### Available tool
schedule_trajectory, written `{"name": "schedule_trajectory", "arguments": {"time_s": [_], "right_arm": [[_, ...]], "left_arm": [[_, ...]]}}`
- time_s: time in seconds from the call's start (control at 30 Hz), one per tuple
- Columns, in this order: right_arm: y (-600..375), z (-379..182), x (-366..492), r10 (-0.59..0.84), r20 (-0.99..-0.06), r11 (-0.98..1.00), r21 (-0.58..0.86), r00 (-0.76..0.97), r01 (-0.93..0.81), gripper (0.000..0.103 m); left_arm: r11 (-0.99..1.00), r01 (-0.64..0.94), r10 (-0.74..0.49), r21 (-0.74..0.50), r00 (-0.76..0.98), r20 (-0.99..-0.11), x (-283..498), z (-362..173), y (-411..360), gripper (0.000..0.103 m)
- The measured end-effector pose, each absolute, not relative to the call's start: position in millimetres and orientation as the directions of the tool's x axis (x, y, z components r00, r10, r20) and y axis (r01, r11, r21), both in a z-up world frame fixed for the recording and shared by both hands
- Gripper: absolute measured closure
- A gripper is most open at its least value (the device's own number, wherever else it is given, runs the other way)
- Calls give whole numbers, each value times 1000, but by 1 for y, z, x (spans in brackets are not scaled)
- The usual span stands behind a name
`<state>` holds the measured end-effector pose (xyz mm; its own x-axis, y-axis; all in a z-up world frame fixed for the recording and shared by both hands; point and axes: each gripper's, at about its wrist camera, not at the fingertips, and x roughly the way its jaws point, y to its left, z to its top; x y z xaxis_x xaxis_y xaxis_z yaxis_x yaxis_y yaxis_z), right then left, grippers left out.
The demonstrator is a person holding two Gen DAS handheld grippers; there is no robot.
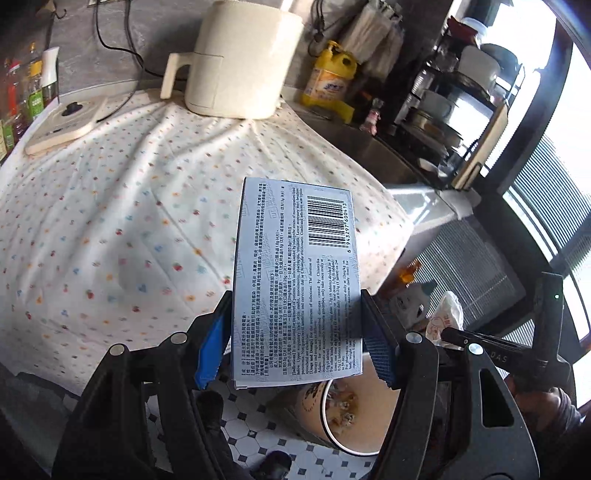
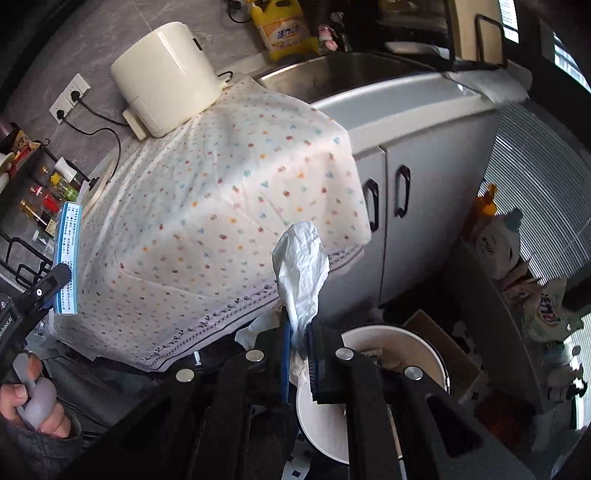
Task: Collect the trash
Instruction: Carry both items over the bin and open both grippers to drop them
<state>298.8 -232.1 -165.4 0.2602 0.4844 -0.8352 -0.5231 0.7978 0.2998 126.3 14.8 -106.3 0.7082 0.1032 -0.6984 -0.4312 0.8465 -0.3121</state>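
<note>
Trash is already in both grips. A flat medicine box [image 1: 297, 280], printed with small text and a barcode, sits between the left gripper [image 1: 297, 343] fingers, which pinch its near end across the short sides; its long axis runs straight out ahead of them. The right gripper [image 2: 300, 350] has its fingers drawn narrow on a crumpled white plastic wrapper [image 2: 301, 269] that stands up and forward from the pinch.

What the next move likely turns on is the bin [image 2: 373, 369] — a round, light-walled pail on the floor. It lies directly beneath the right fingers, its rim just under the wrapper, and below and slightly right of the left fingers, under the box's near end. The right hand looks the nearer, so opening there should drop the wrapper in; the box, being long, may want tipping downward first.

Ahead of both pairs of fingers, a bench under a dotted cloth [image 1: 110, 206] carries a cream appliance [image 1: 236, 62] at the back. Beyond the right fingers stand grey cupboard doors [image 2: 391, 206], a sink [image 2: 343, 70] and a yellow detergent jug [image 2: 284, 29]; black-and-white floor tiles [image 1: 258, 424] show below.
</note>
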Motion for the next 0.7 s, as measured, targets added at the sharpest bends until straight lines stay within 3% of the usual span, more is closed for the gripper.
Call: {"name": "schedule_trajectory", "arguments": {"time_s": [0.27, 0.3, 0.37, 0.4, 0.7], "right_arm": [[-262, -230, 293, 380, -910, 857, 277, 169, -435, 91], [-264, -239, 292, 360, -921, 864, 269, 149, -427, 88], [-267, -256, 290, 317, -944, 878, 255, 94, -406, 52], [-270, -262, 288, 308, -948, 883, 254, 78, -395, 48], [-300, -249, 292, 286, -946, 915, 222, 154, -337, 37]], "left_arm": [[890, -334, -9, -311, 669, -744, 145, -133, -25, 37], [892, -326, -22, -314, 662, -749, 147, -137, -29, 37], [896, -310, -42, -316, 651, -758, 150, -142, -35, 37], [899, -301, -52, -318, 647, -760, 152, -145, -38, 37], [912, -232, -132, -339, 617, -776, 167, -161, -59, 37]]}}
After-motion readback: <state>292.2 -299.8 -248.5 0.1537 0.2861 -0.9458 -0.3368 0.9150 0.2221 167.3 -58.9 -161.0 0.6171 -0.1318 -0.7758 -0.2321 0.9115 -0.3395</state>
